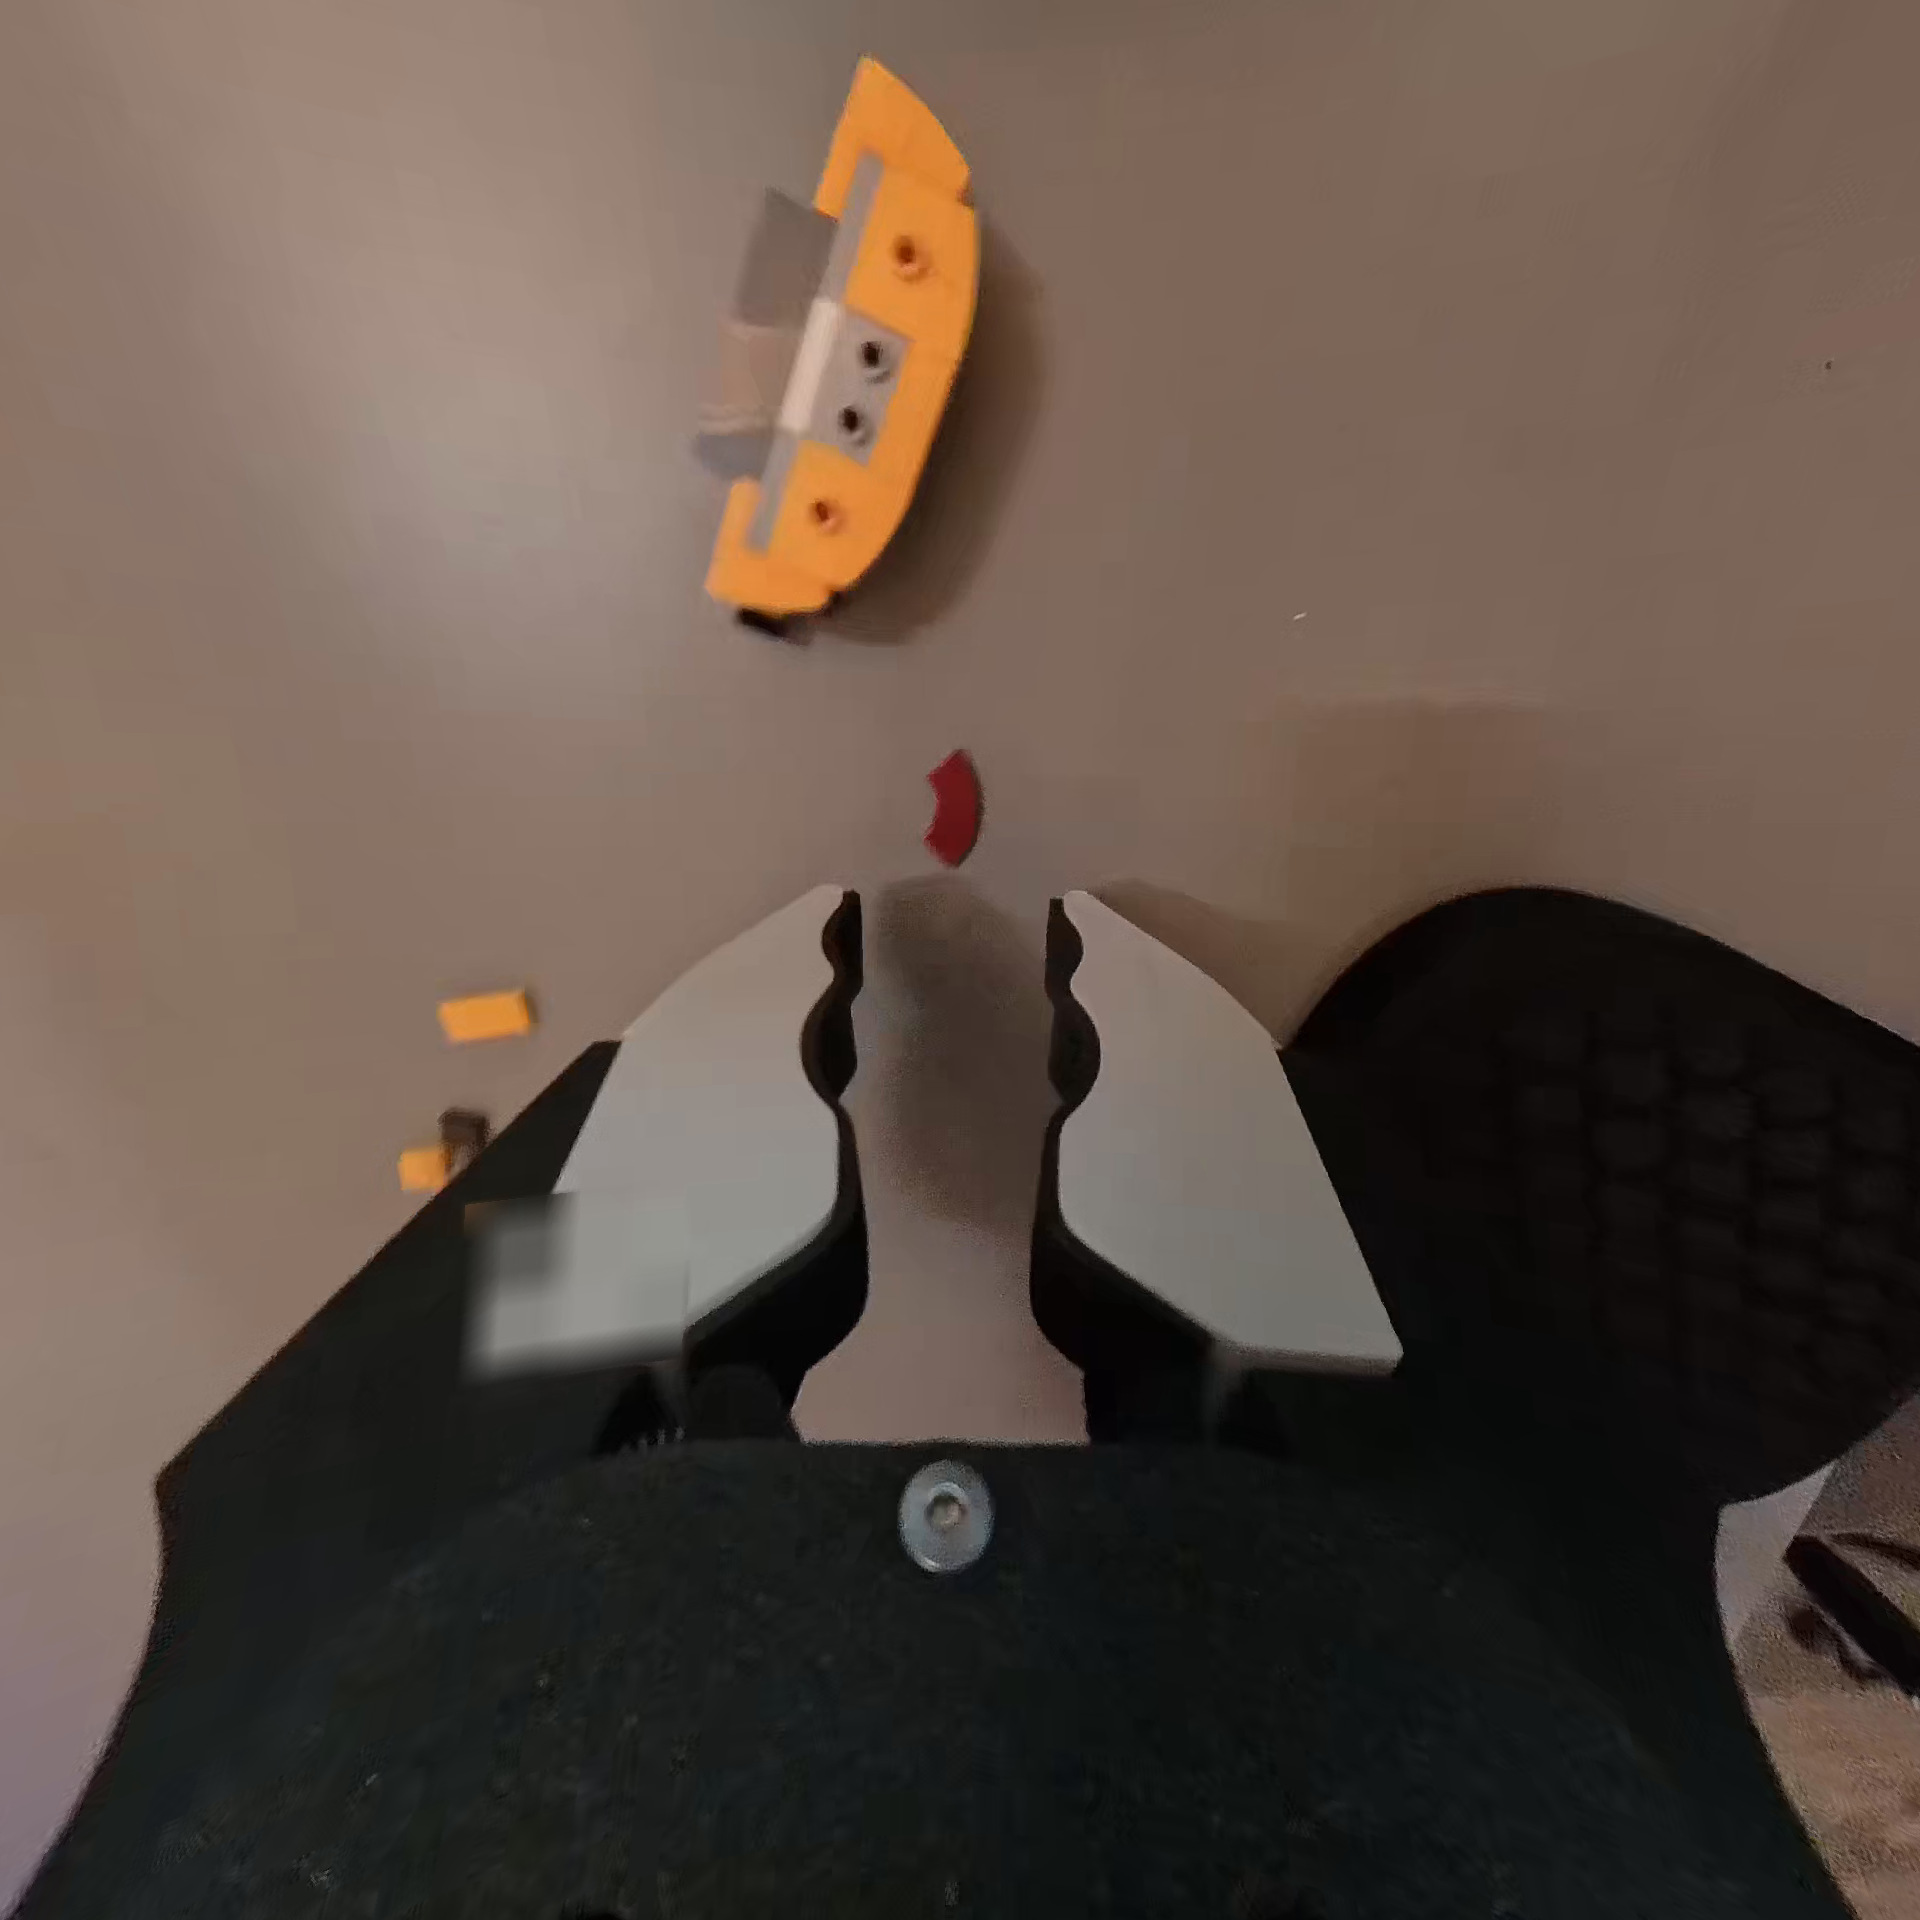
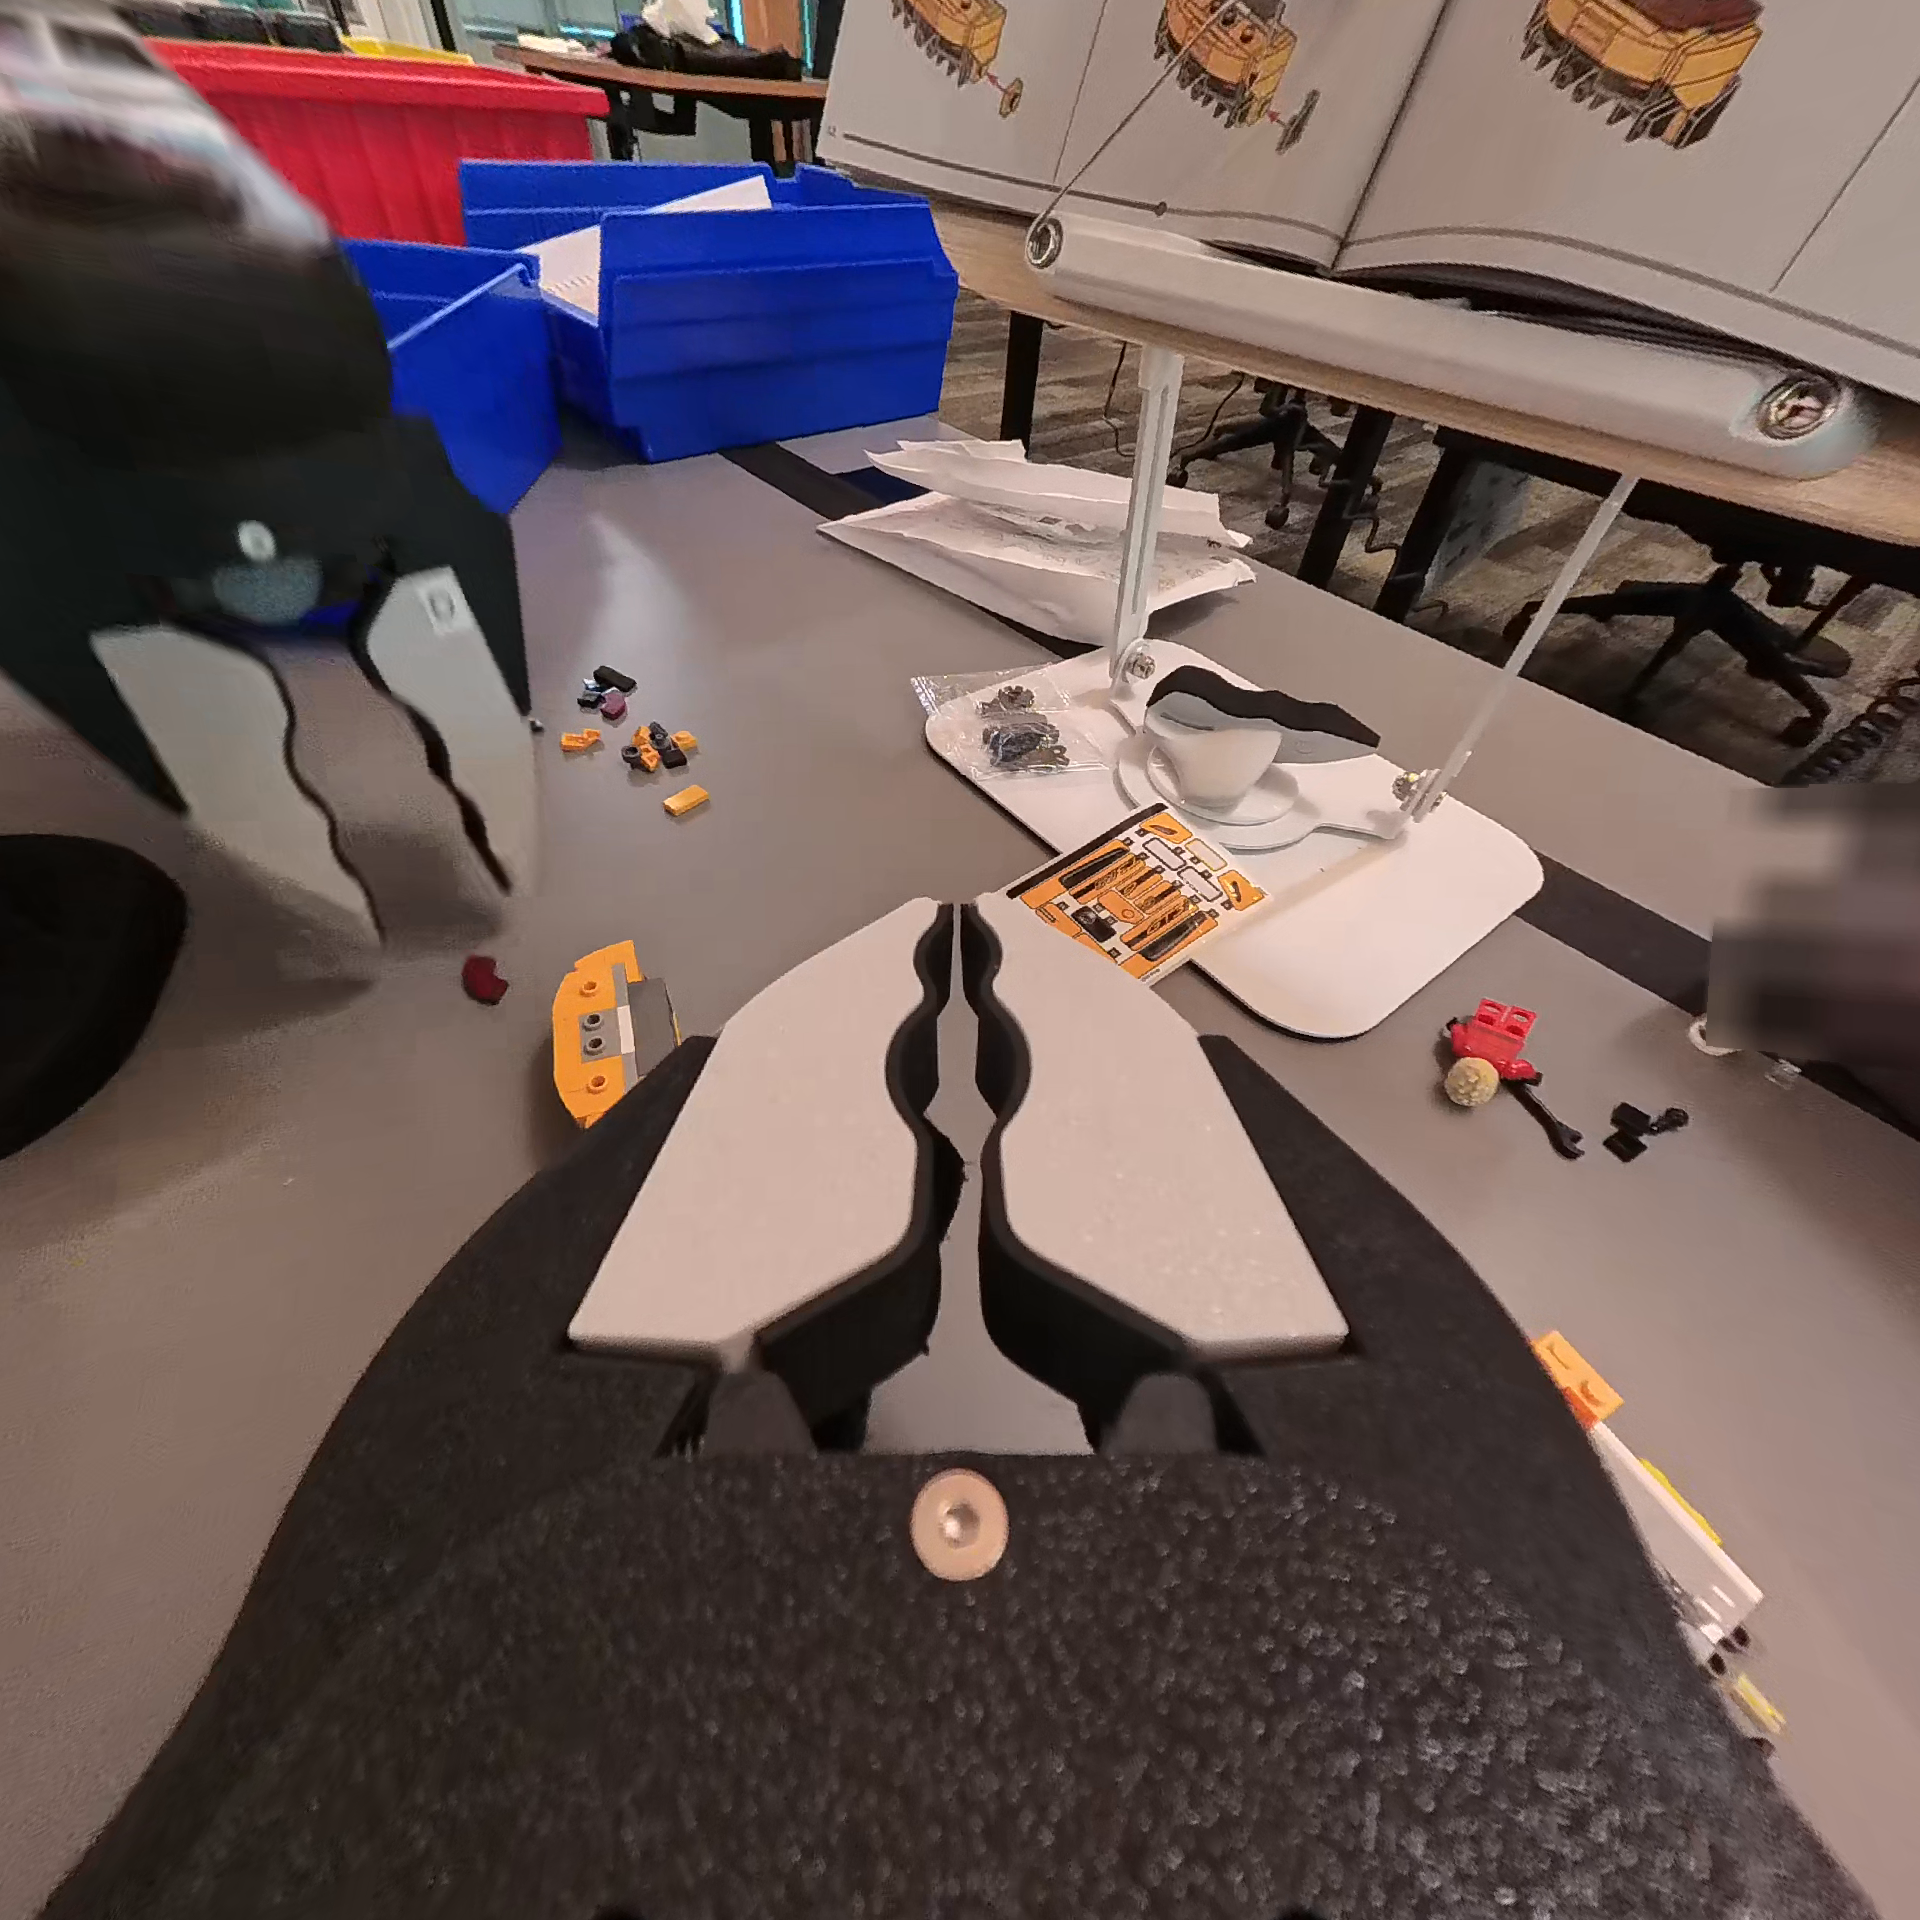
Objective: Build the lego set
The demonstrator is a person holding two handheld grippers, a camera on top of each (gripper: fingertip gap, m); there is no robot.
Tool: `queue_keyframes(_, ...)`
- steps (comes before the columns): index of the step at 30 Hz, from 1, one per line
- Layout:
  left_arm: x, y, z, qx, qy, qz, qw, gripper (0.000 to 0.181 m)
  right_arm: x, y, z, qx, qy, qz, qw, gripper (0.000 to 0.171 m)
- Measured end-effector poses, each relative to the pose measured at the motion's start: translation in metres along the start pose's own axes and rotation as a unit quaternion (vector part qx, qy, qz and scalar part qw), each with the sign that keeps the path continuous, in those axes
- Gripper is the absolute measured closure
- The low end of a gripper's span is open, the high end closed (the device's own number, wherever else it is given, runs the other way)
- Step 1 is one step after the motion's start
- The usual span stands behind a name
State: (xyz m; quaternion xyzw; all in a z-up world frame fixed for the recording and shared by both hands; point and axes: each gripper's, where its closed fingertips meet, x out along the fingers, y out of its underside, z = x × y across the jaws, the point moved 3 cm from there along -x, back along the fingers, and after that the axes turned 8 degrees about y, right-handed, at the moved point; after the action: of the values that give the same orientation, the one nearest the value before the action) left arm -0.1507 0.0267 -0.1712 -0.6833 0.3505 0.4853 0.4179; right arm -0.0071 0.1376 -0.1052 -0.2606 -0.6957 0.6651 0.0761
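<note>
A curved orange and grey lego assembly lies on the grey table; it also shows in the right wrist view, partly hidden behind my right gripper. A small dark red curved piece lies between it and my left gripper, which is open, empty and pointed down just short of the piece. In the right wrist view the left gripper hovers above the red piece. My right gripper is shut and empty, held above the table.
Loose orange and black pieces lie farther back, with an orange tile to the left. A white book stand holds an open instruction booklet; a sticker sheet leans on its base. Blue bins, red figure parts. My hands' fingertips stand some 20 centimeters from each other.
</note>
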Motion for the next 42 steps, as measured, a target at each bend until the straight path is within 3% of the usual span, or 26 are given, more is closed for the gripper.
queue_keyframes(6,-0.059,0.053,0.065,-0.109,-0.088,-0.028,0.99,0.159,0.001,0.002,0.001,0.005,-0.005,0.004,1.0,0.17)
queue_keyframes(12,-0.042,0.096,0.099,-0.17,-0.063,0.002,0.983,0.16,0.002,0.003,0.002,-0.001,-0.006,0.008,1.0,0.171)
queue_keyframes(22,-0.03,0.103,0.1,-0.111,-0.045,0.079,0.99,0.161,0.002,0.005,0.003,-0.002,-0.009,0.012,1.0,0.17)
queue_keyframes(31,-0.027,0.1,0.104,-0.089,-0.021,0.101,0.991,0.173,0.003,0.007,0.004,-0.003,-0.012,0.016,1.0,0.17)
queue_keyframes(34,-0.035,0.092,0.101,-0.09,-0.026,0.07,0.993,0.173,0.002,0.006,0.004,-0.004,-0.011,0.014,1.0,0.17)
queue_keyframes(38,-0.058,0.052,0.073,-0.072,-0.016,-0.018,0.997,0.174,0.002,0.006,0.004,-0.003,-0.011,0.014,1.0,0.17)
queue_keyframes(42,-0.036,0.006,0.018,-0.007,0.01,-0.024,1.0,0.174,0.002,0.005,0.005,-0.009,-0.009,0.011,1.0,0.17)
